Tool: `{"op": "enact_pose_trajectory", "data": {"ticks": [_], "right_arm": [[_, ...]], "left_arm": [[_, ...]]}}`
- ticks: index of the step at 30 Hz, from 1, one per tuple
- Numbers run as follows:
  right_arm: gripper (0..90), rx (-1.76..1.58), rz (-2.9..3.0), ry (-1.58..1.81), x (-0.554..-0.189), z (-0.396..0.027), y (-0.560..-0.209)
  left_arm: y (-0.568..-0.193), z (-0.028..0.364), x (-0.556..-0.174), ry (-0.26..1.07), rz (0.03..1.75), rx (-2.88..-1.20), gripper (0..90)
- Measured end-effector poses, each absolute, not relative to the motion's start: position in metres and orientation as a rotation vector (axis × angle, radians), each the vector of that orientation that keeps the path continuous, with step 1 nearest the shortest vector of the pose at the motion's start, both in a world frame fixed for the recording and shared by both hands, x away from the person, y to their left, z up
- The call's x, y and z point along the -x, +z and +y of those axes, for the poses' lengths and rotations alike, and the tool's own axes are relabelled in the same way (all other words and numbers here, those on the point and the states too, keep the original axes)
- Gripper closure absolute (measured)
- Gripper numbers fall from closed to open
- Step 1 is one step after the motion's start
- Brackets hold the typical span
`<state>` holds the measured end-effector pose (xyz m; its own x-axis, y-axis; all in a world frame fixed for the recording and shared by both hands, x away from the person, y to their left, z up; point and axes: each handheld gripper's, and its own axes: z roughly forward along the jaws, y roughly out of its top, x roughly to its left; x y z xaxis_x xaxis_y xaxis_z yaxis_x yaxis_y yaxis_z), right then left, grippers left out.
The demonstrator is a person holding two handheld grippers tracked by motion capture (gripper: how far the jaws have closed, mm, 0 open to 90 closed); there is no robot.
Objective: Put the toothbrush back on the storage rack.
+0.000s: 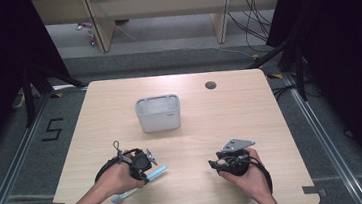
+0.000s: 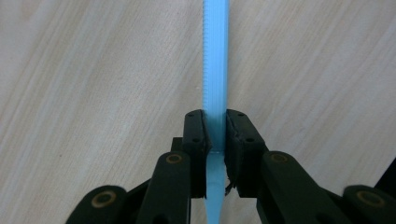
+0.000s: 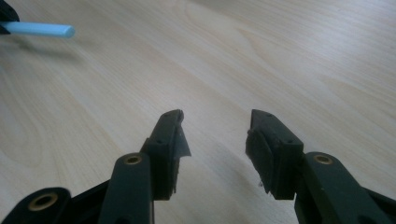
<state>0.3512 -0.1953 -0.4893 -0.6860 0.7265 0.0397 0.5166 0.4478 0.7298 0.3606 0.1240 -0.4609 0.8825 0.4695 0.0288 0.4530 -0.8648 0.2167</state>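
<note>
A light blue toothbrush-like stick (image 1: 151, 177) lies slanted near the table's front left. My left gripper (image 1: 143, 173) is shut on its middle. In the left gripper view the blue handle (image 2: 215, 70) runs straight up from between the two pads (image 2: 198, 135), which press on its sides. My right gripper (image 1: 214, 164) rests at the front right, held low over the bare wood. Its jaws stand apart in the right gripper view with nothing between them (image 3: 215, 135). The blue stick's tip (image 3: 44, 30) appears at the upper left there.
A white rectangular bin (image 1: 158, 113) stands upright in the middle of the wooden table (image 1: 230, 117). A round cable hole (image 1: 210, 85) sits near the far edge. Dark curtains and metal rails flank the table.
</note>
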Motion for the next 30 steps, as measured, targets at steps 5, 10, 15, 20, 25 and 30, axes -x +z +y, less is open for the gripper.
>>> {"op": "enact_pose_trajectory", "data": {"ticks": [5, 10, 15, 20, 25, 30], "right_arm": [[53.5, -1.041, 2.481, 1.08, -0.348, -0.188, -0.49], [50.8, -0.912, 2.56, 1.091, -0.347, -0.178, -0.489], [46.5, -0.672, 2.718, 1.06, -0.346, -0.163, -0.486], [45.8, -0.405, 2.818, 1.074, -0.35, -0.147, -0.484], [46.5, -0.267, 2.89, 1.096, -0.351, -0.131, -0.482], [49.1, -0.213, 2.93, 1.121, -0.348, -0.12, -0.482]], "left_arm": [[-0.458, 0.124, -0.359, 0.115, 0.677, -2.869, 78.5], [-0.453, 0.122, -0.356, 0.107, 0.63, -2.892, 78.4], [-0.45, 0.114, -0.35, 0.124, 0.512, -2.929, 78.4], [-0.447, 0.103, -0.341, 0.124, 0.373, -2.957, 78.4], [-0.446, 0.091, -0.334, 0.111, 0.255, -2.977, 78.4], [-0.444, 0.083, -0.33, 0.109, 0.201, -2.978, 78.4]]}}
